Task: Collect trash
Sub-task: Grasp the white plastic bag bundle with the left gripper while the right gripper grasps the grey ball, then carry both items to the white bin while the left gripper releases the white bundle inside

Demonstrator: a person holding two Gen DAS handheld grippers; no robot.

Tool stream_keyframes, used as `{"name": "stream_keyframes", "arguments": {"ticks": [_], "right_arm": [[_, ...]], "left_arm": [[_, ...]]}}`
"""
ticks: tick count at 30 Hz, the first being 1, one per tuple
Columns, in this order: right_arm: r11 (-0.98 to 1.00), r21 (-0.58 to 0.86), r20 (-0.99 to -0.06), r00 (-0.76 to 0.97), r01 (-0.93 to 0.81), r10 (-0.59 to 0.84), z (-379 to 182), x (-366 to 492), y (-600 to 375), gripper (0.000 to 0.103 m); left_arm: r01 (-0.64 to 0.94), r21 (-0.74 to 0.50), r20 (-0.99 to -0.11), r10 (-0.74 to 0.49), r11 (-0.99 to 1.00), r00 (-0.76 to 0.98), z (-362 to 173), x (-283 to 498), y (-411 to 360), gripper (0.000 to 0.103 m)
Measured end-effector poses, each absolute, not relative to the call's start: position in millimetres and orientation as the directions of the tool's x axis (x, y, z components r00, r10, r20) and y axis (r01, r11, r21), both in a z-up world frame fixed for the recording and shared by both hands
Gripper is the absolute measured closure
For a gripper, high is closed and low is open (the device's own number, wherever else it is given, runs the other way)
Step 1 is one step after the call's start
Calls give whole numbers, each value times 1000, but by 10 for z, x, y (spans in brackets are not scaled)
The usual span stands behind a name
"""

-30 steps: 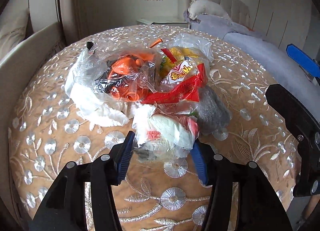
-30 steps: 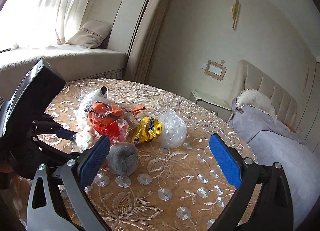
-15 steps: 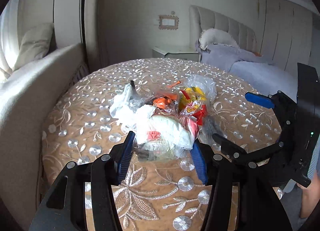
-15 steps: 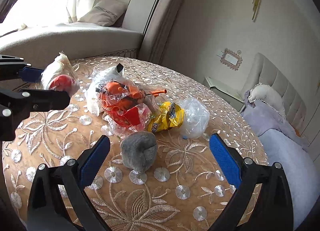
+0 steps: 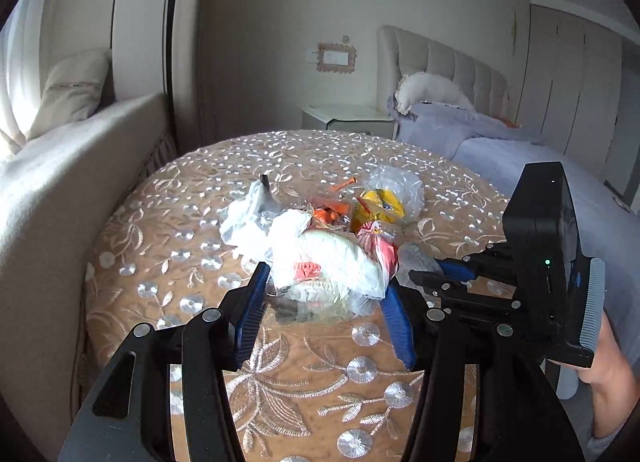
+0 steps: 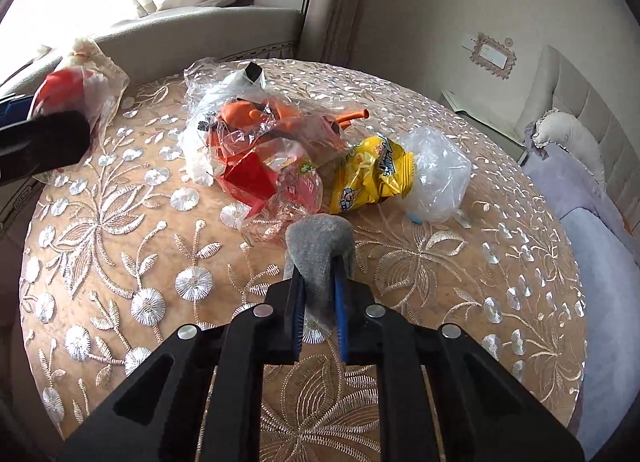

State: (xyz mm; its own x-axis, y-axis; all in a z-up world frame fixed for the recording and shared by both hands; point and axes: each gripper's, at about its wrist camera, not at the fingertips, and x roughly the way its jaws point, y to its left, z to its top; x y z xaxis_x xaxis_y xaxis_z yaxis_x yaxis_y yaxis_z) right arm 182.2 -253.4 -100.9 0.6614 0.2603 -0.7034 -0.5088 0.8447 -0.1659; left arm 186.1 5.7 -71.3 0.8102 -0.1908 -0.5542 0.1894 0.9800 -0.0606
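My left gripper (image 5: 324, 298) is shut on a clear plastic bag of white and red wrappers (image 5: 328, 262), held above the round table (image 5: 160, 230); the same bag (image 6: 76, 78) shows at far left in the right wrist view. My right gripper (image 6: 318, 298) is shut on a grey crumpled wad (image 6: 320, 242) at the near edge of the trash pile. The pile holds a clear bag with orange pieces (image 6: 256, 122), a red wrapper (image 6: 248, 178), a yellow snack packet (image 6: 372, 174) and a clear crumpled bag (image 6: 436, 178).
The table wears a tan cloth embroidered in silver (image 6: 120, 242). A beige sofa (image 5: 52, 190) runs along its left side. A bed with lilac bedding (image 5: 500, 138) and a nightstand (image 5: 348, 118) stand behind and to the right.
My left gripper lifted its bag up and back from the pile. My right gripper moved in and closed on the grey wad.
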Motion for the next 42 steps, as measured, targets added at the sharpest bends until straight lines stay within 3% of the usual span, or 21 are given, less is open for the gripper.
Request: {"name": "stream_keyframes", "arguments": {"ticks": [6,10,26,42], "right_arm": [[900,-160,-491,824,-405,284,-391,1357,-2968,89],[922,-184,-418,876,-342,241,-178,1065,-3249,89],[977,-211,-397,914,0,-86,-314,121,-4651,89],[947,-182,-450,834,264,-319,-865,-369,-5649,89]], "left_arm": [[223,-59,-528,-220,973,820,-631,1781,-110,50],[284,-62,-505,-276,957,818,-566,1711,-373,50],[614,-17,-461,-551,789,695,-554,1188,-2109,49],[803,-20,-544,-681,595,491,-1099,897,-3638,49]]}}
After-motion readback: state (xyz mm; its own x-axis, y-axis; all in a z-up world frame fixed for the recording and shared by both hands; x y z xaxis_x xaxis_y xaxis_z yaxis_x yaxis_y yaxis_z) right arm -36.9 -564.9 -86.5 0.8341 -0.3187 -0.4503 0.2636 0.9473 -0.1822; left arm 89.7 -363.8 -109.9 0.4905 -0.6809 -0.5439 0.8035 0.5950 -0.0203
